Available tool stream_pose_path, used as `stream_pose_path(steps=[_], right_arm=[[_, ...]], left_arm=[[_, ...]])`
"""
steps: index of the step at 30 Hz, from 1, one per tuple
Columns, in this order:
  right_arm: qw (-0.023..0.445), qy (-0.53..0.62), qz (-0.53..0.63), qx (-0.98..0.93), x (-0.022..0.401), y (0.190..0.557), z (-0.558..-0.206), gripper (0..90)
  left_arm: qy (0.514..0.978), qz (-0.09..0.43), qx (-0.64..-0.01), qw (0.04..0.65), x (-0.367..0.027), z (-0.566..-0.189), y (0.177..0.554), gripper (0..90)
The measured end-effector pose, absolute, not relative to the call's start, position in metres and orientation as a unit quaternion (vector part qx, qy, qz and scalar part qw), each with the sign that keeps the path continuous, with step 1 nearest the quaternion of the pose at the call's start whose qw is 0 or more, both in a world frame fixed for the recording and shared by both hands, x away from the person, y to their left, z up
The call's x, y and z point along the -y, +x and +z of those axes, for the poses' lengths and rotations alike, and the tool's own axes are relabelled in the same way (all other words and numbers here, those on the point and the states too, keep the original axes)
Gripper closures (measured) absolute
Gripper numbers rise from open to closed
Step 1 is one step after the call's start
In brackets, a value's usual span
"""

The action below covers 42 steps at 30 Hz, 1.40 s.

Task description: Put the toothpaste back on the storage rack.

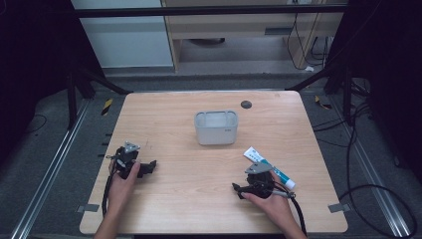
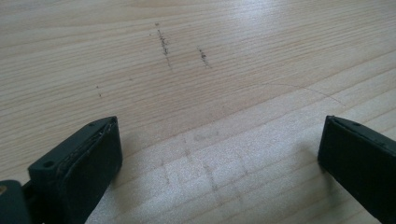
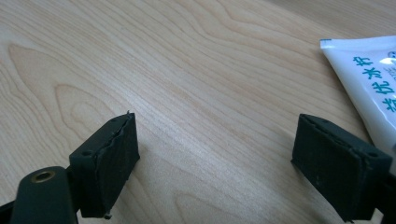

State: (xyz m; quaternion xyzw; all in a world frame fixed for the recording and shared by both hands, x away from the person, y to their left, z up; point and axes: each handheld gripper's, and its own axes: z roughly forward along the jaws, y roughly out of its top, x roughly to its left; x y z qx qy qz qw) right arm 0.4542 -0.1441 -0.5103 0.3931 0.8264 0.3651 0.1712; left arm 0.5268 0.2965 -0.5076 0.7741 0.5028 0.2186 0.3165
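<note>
Wooden table [image 1: 199,164] | your left gripper [image 2: 219,158] spread, nothing between | your right gripper [image 3: 215,158] spread, low over wood | toothpaste tube [image 3: 369,84] lying just beside right gripper | grey bin [image 1: 216,127] mid-table, well apart

You can read teal Chinese characters on the white tube [image 3: 369,88] at the right gripper view's edge: 优冰护, possibly; the print below them is cut off.

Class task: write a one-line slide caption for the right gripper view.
Open right claw low over the pale wooden table, a white toothpaste tube with teal lettering lying just outside one jaw.
</note>
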Motion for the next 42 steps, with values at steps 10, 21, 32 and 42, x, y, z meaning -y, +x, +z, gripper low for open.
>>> stream_pose_path(steps=[10,21,32,42], right_arm=[[0.178,0.380,0.324,-0.848,0.159,0.448,-0.487,9.1],[0.189,0.374,0.282,-0.863,0.191,0.453,-0.438,30.8],[0.167,0.383,0.230,-0.879,0.211,0.494,-0.407,51.3],[0.133,0.386,0.184,-0.894,0.204,0.514,-0.420,55.1]], left_arm=[[0.774,0.219,-0.502,0.316,-0.297,-0.508,0.527,0.0],[0.774,0.219,-0.503,0.316,-0.297,-0.508,0.527,0.0],[0.773,0.219,-0.504,0.316,-0.297,-0.508,0.526,0.0],[0.773,0.219,-0.504,0.316,-0.297,-0.508,0.526,0.0]])
